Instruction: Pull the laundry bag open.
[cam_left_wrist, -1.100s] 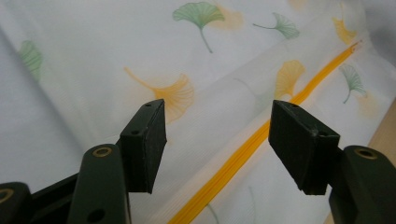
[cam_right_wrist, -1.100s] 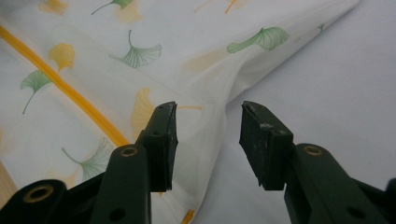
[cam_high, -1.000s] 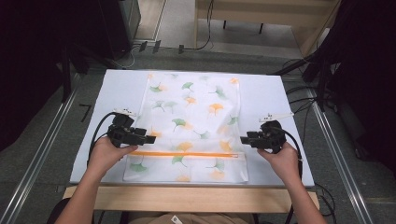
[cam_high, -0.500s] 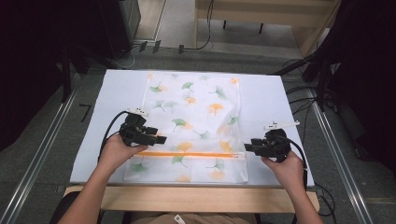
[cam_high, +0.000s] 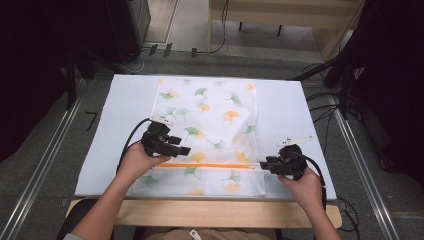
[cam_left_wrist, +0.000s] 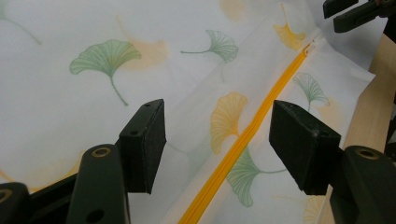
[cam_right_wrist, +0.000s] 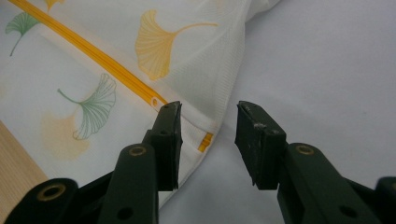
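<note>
White mesh zip bag printed with green and orange ginkgo leaves (cam_high: 207, 135), lying flat on white-covered surface (cam_high: 115, 110). Orange zipper (cam_high: 207, 165) running across near edge. Left gripper (cam_high: 184, 148) spread wide, hovering above bag, zipper between jaws. Right gripper (cam_high: 264, 165) half spread, just been closing, at zipper's end corner, pinching nothing.

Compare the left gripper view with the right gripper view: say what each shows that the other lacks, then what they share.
Left gripper view alone: the right tool far off at the top corner, and a long run of the orange zipper passing between the left tool's open jaws.

Right gripper view alone: the zipper pull's end and the bag's corner lying between the right tool's jaws, which have just been closing, pads not yet pressing.

Both: the ginkgo-print bag, the zipper, the table's wooden edge.
</note>
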